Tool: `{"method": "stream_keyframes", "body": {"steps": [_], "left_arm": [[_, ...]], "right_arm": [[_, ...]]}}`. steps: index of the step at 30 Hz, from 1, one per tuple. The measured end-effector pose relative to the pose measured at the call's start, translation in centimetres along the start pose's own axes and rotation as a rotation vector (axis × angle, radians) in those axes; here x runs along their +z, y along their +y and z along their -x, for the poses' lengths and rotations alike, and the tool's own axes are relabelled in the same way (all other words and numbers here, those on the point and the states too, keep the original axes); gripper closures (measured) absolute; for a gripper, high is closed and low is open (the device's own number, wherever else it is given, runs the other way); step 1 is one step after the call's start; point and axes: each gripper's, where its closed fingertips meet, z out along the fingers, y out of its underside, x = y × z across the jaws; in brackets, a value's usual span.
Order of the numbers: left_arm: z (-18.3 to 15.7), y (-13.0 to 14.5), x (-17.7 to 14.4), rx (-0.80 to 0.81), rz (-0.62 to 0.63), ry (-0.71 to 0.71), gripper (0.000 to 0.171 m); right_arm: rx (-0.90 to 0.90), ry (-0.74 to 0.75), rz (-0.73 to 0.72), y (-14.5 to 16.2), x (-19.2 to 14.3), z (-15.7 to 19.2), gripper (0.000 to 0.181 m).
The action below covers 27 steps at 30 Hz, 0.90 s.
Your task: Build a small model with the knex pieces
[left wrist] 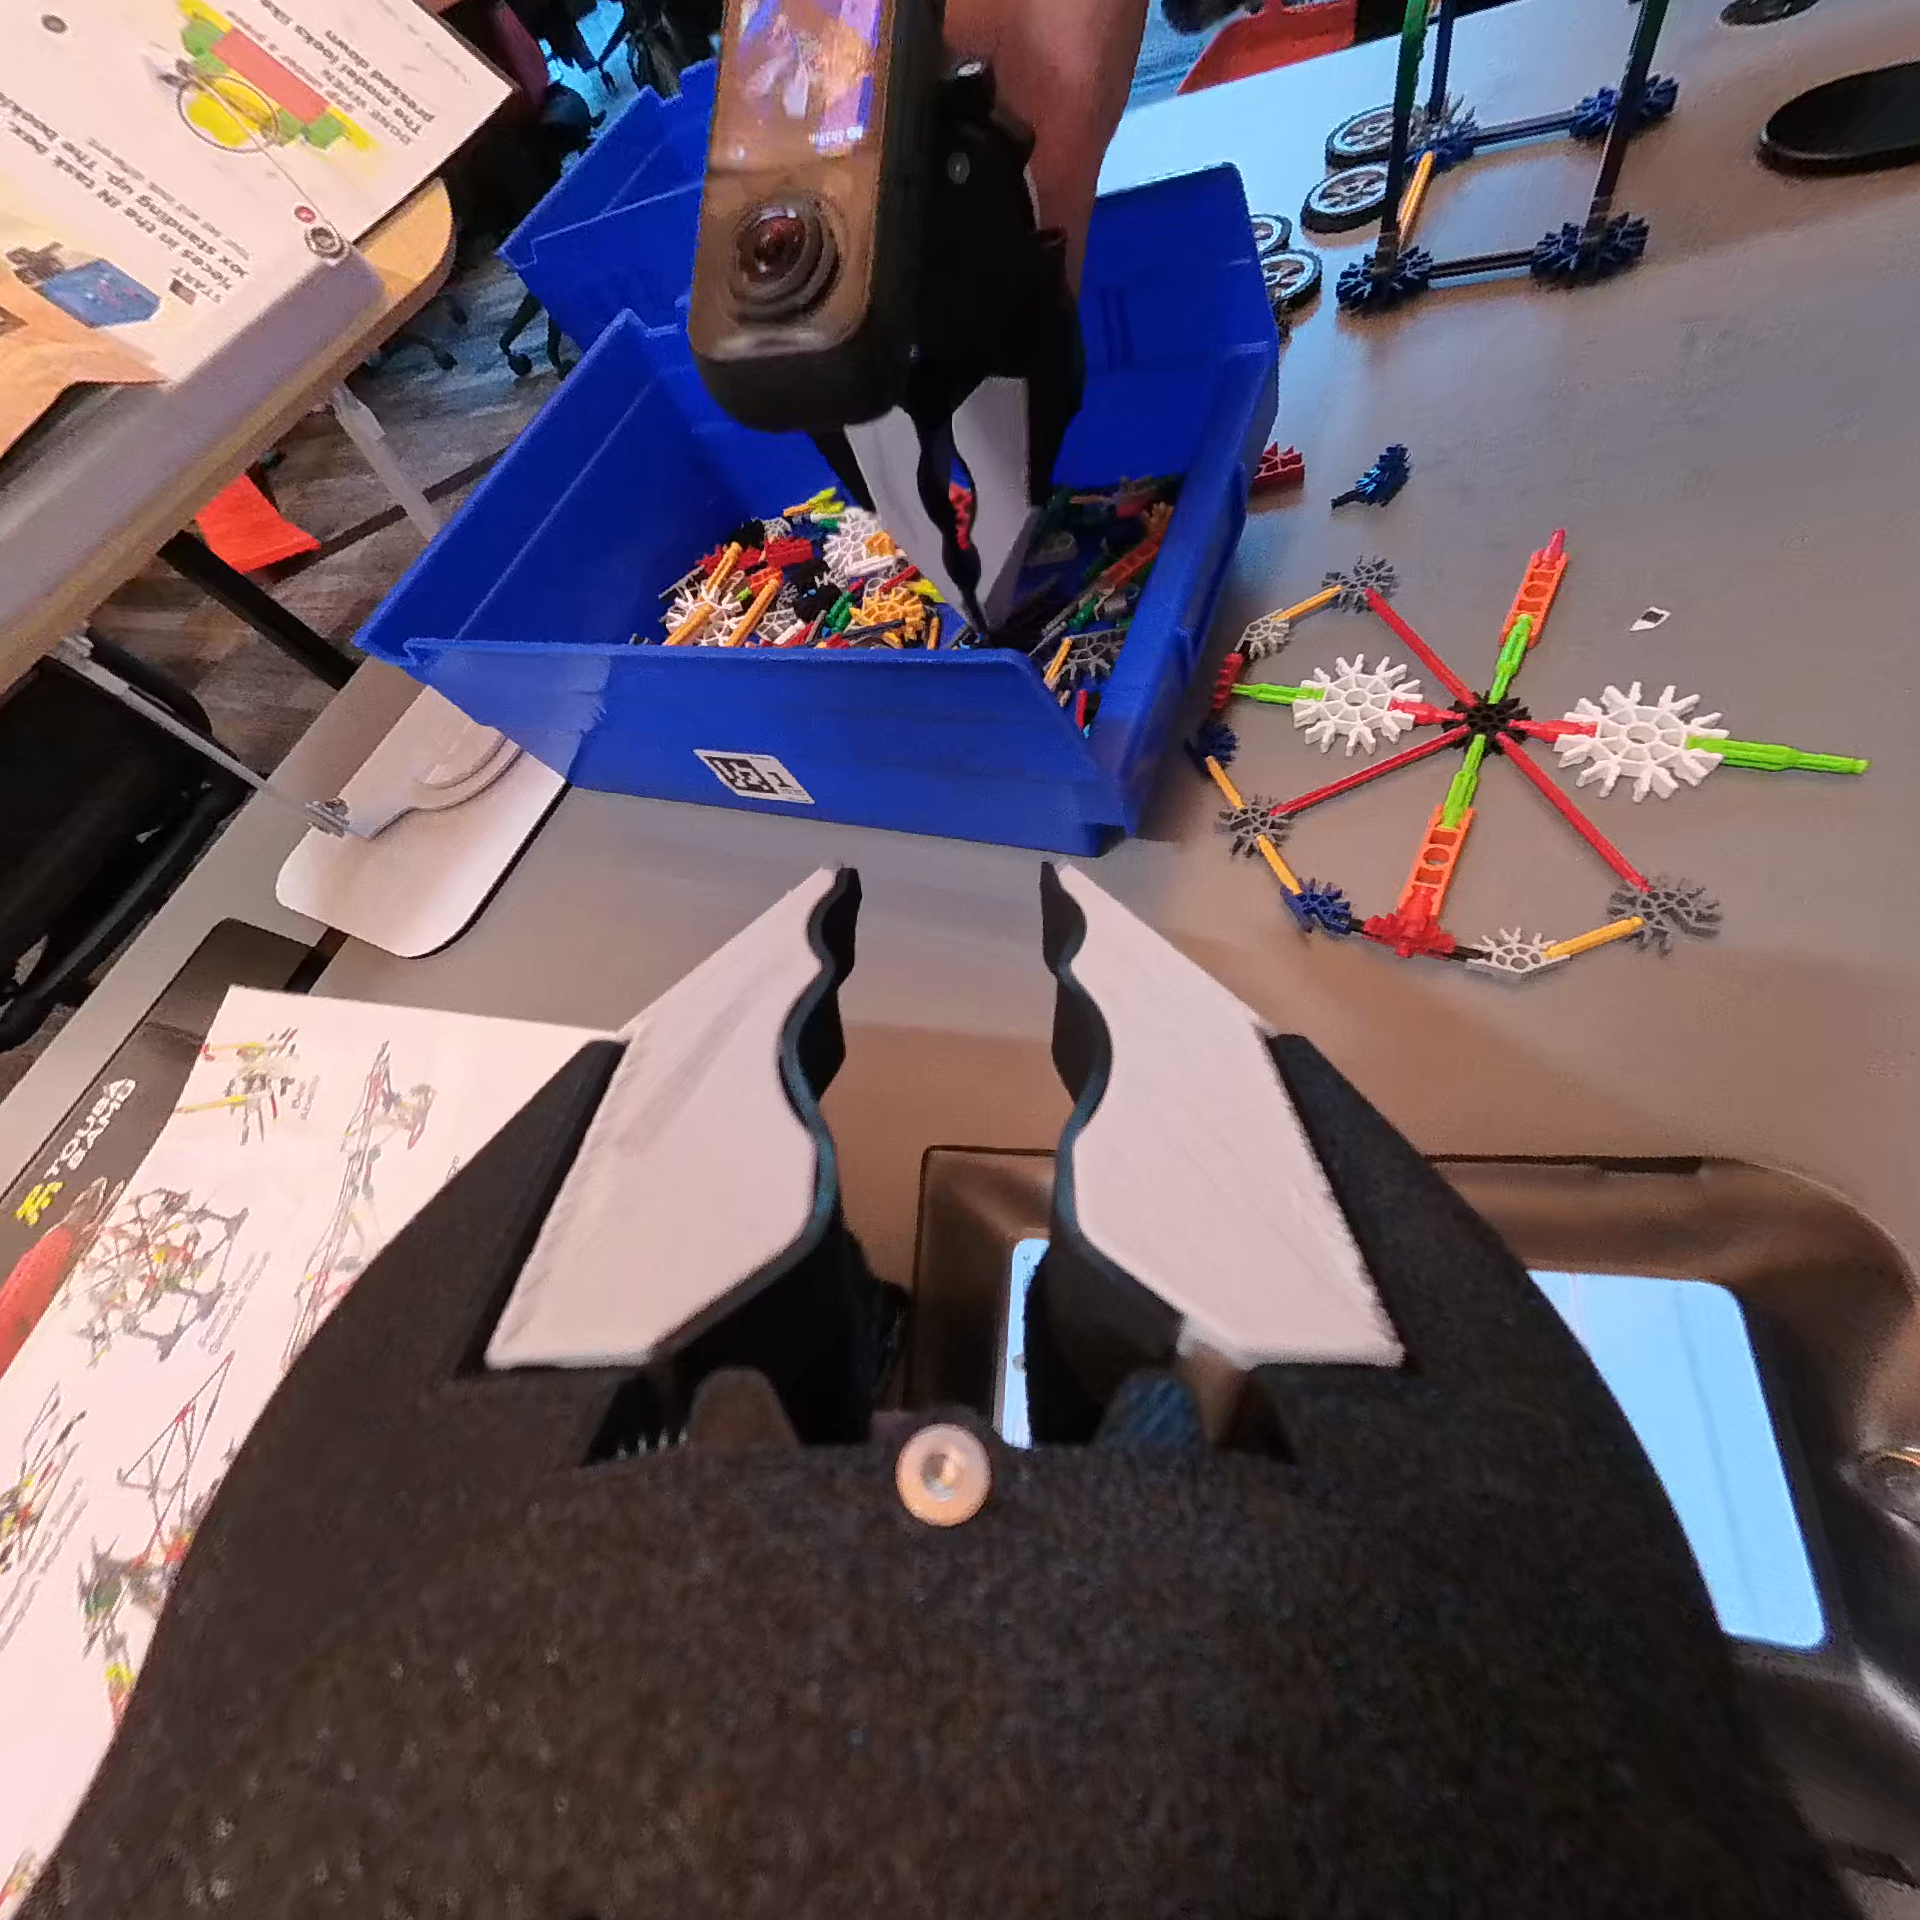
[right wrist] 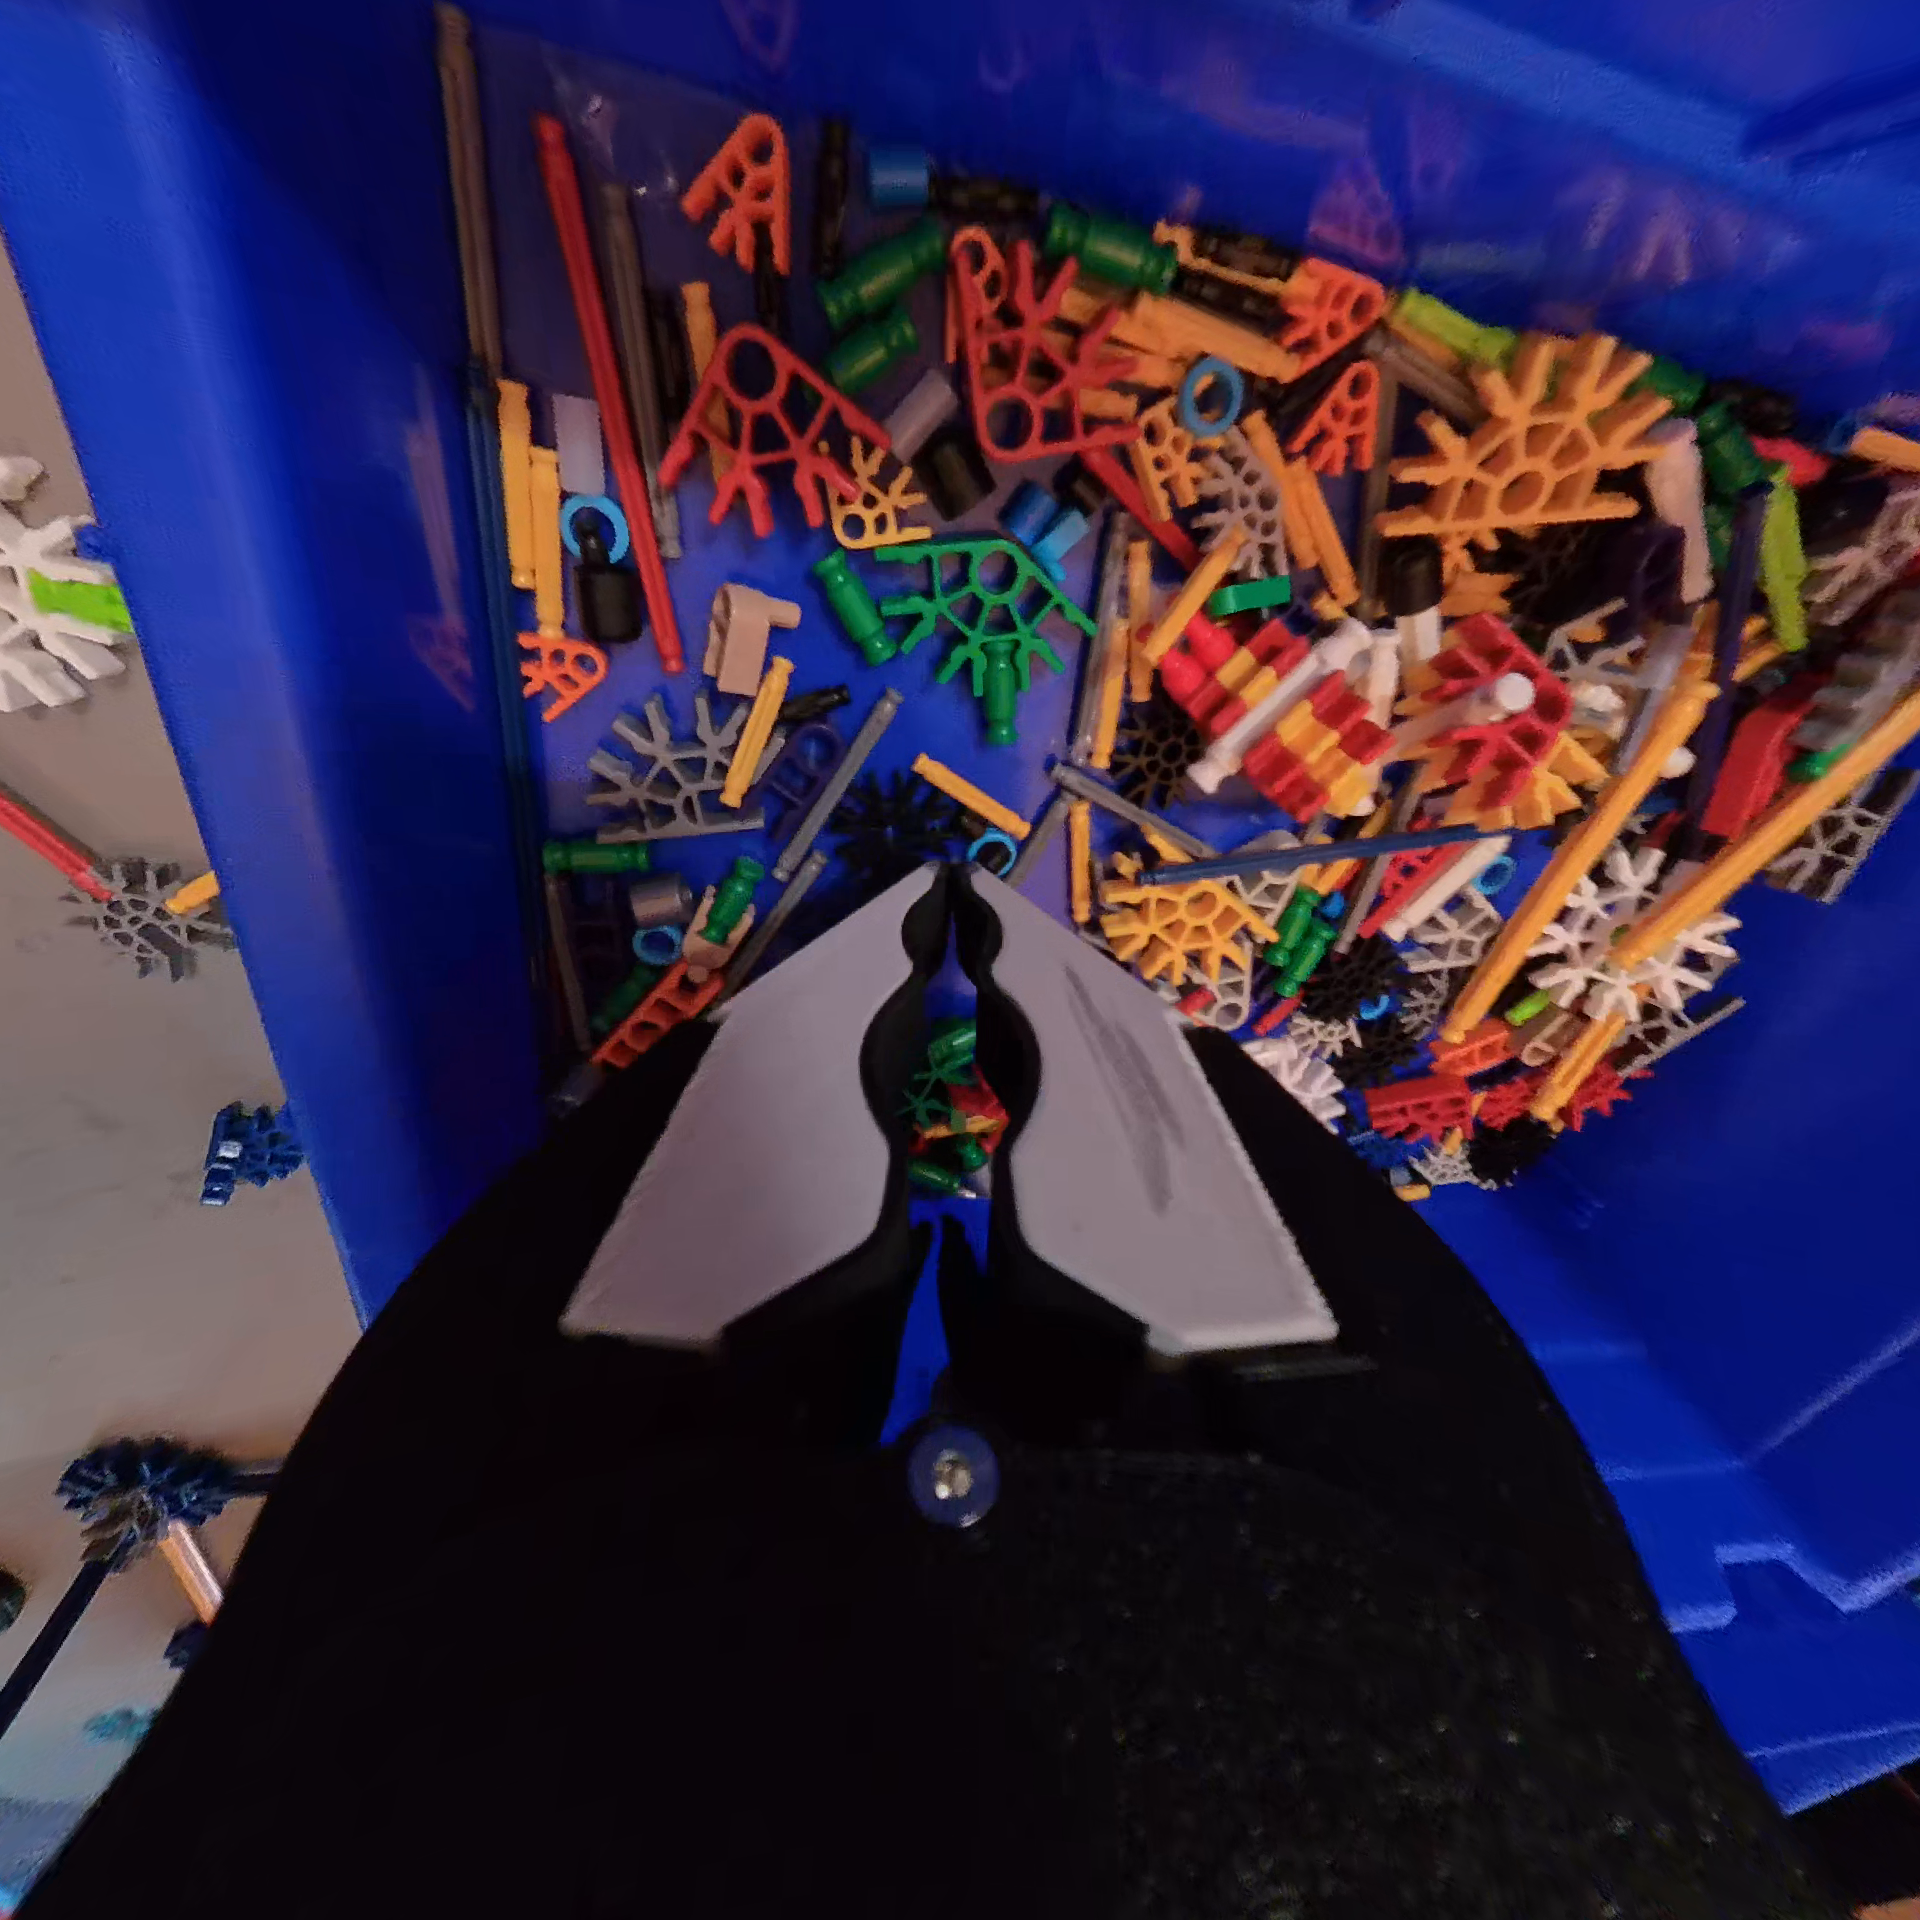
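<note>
In the left wrist view, I had the left gripper (left wrist: pixel 951 883) hovering above the grey table (left wrist: pixel 1558 499), its jaws standing wide apart with nothing between them. Just ahead sat the blue bin (left wrist: pixel 831 727), loaded with small coloured rods and connectors. The right gripper (left wrist: pixel 982 613) reached down into that bin from above. Right of the bin lay a flat wheel-shaped model (left wrist: pixel 1475 748) of red rods and white snowflake connectors. A printed instruction sheet (left wrist: pixel 208 1195) lay at my near left.

In the right wrist view, the right gripper (right wrist: pixel 951 878) was deep inside the bin (right wrist: pixel 312 623), its jaws pressed together at the tips just above the pile of pieces (right wrist: pixel 1247 675); I could not tell whether they pinched anything.
</note>
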Motion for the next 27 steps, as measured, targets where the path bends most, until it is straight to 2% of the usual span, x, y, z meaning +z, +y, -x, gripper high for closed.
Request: {"method": "stream_keyframes", "body": {"steps": [4,11,19,24,27], "left_arm": [[0.1,0.2,-0.1,-0.002,0.006,-0.003,0.137],[0.3,0.2,-0.3,-0.003,0.005,-0.012,0.137],[1.0,0.5,-1.3,-0.012,0.009,-0.038,0.137],[1.4,0.6,-1.9,-0.015,0.007,-0.055,0.137],[1.5,0.6,-2.1,-0.019,0.001,-0.058,0.137]], "right_arm": [[0.032,0.005,-0.085,-0.7,-1.4,-0.4,0.179],[-0.053,0.034,-0.059,-1.3,-0.9,-0.6,0.168],[-0.118,0.032,-0.008,-1.4,0.5,-0.5,0.181],[-0.103,-0.007,-0.02,-1.2,0.7,-0.1,0.174],[-0.101,-0.007,-0.007,-1.0,0.7,-0.1,0.176]]}}
